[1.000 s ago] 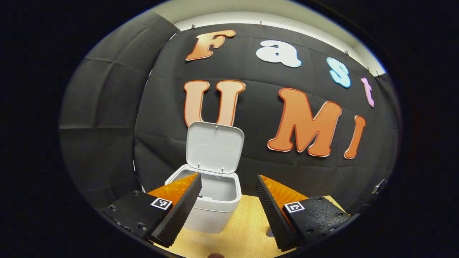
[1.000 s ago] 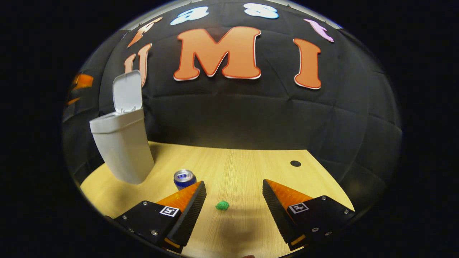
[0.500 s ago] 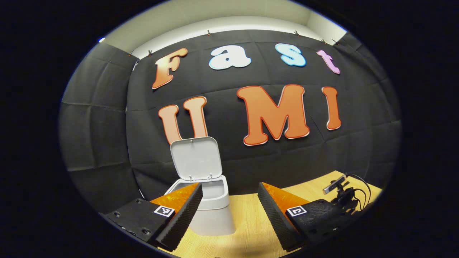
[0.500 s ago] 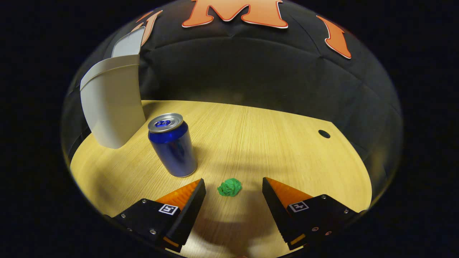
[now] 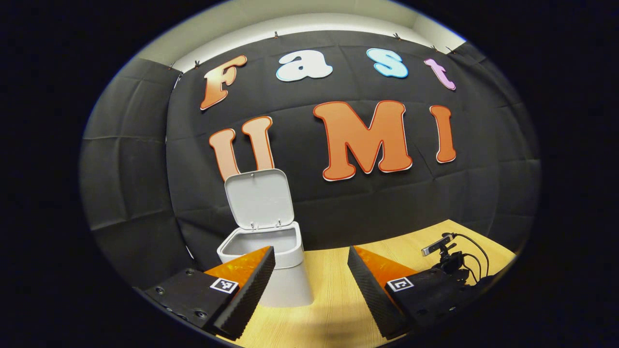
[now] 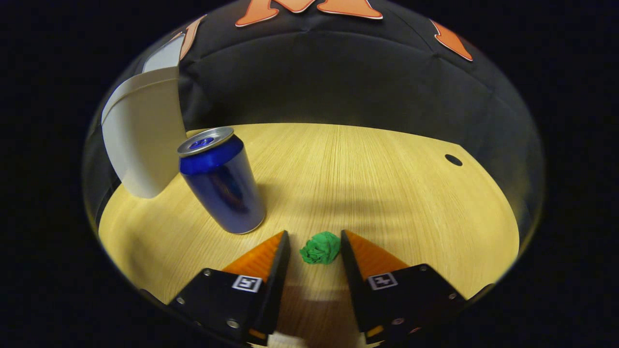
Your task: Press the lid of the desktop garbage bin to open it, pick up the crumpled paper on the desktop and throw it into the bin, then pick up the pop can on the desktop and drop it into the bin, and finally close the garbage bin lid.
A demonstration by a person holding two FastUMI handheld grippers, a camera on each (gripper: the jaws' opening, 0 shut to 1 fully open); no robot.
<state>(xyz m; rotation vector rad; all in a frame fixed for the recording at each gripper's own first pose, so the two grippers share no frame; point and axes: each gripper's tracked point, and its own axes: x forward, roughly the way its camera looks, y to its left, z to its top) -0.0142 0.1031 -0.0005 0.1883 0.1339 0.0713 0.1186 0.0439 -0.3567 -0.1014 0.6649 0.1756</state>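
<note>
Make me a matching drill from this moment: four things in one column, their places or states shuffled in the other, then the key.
Things
1. bin lid
2. pop can
3. crumpled paper
4. left claw

States
A. standing upright beside the bin
B. between the narrowed fingers of the right claw
C. raised on its hinge
D. open, holding nothing

Pairs: 1-C, 2-A, 3-B, 4-D
</note>
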